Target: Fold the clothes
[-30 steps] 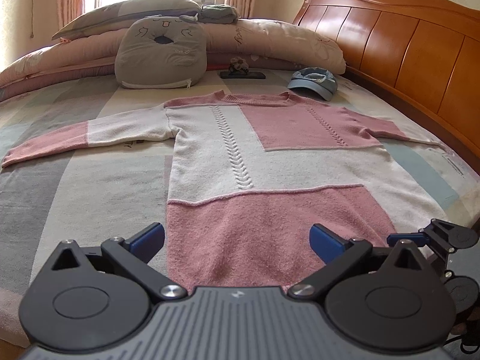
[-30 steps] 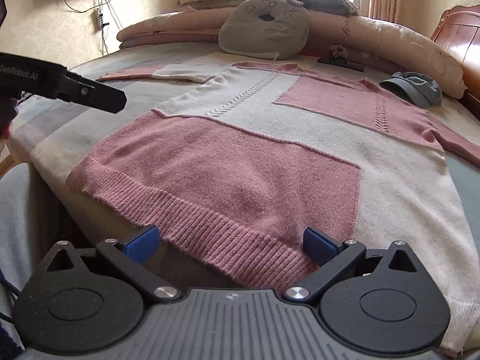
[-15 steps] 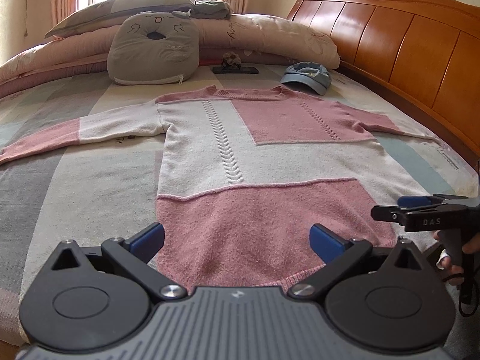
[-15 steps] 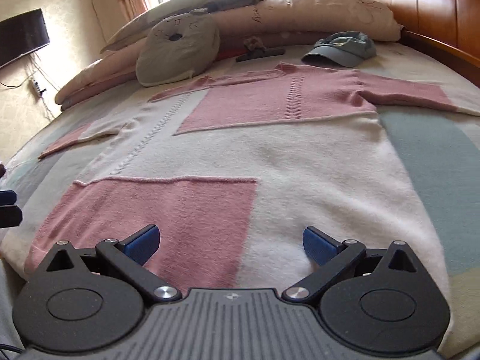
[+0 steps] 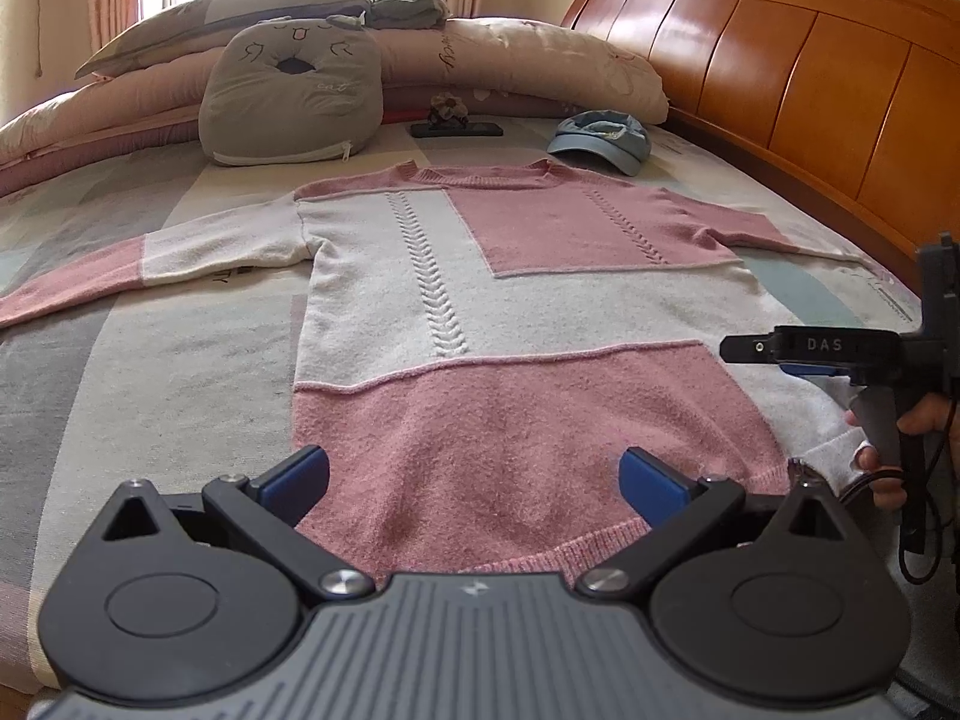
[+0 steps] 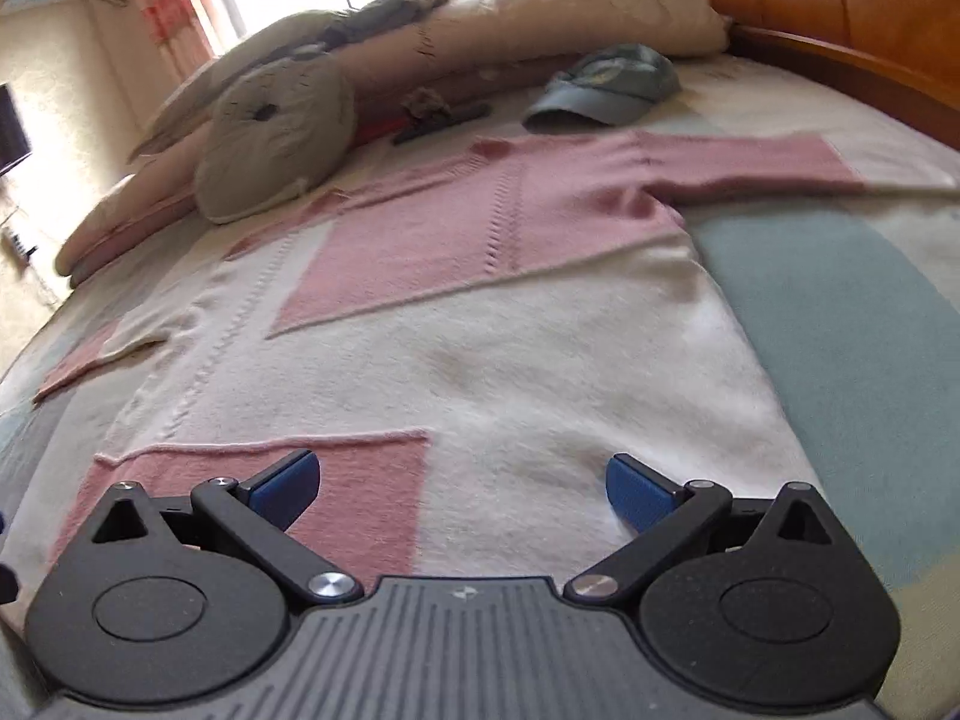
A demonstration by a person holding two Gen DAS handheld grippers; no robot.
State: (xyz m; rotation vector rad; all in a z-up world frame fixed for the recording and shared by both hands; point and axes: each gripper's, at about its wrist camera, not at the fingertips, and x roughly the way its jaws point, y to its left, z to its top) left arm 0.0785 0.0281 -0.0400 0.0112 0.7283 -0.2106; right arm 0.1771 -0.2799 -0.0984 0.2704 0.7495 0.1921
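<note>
A pink and cream knit sweater (image 5: 492, 312) lies flat and face up on the bed, sleeves spread to both sides. It also shows in the right wrist view (image 6: 480, 324). My left gripper (image 5: 474, 477) is open and empty, low over the pink hem. My right gripper (image 6: 462, 483) is open and empty, low over the lower right of the sweater, where pink meets cream. In the left wrist view the right gripper (image 5: 780, 354) shows side-on above the sweater's right edge, with a hand on its handle.
A grey cat-face cushion (image 5: 294, 102), a blue cap (image 5: 600, 138), a dark phone (image 5: 456, 129) and long pillows (image 5: 528, 66) lie beyond the collar. A wooden headboard (image 5: 780, 72) runs along the right. The striped bedsheet (image 5: 120, 396) surrounds the sweater.
My right gripper has swung from the hem's left corner across to the sweater's right side and forward over it. My left gripper has edged forward and lower toward the hem.
</note>
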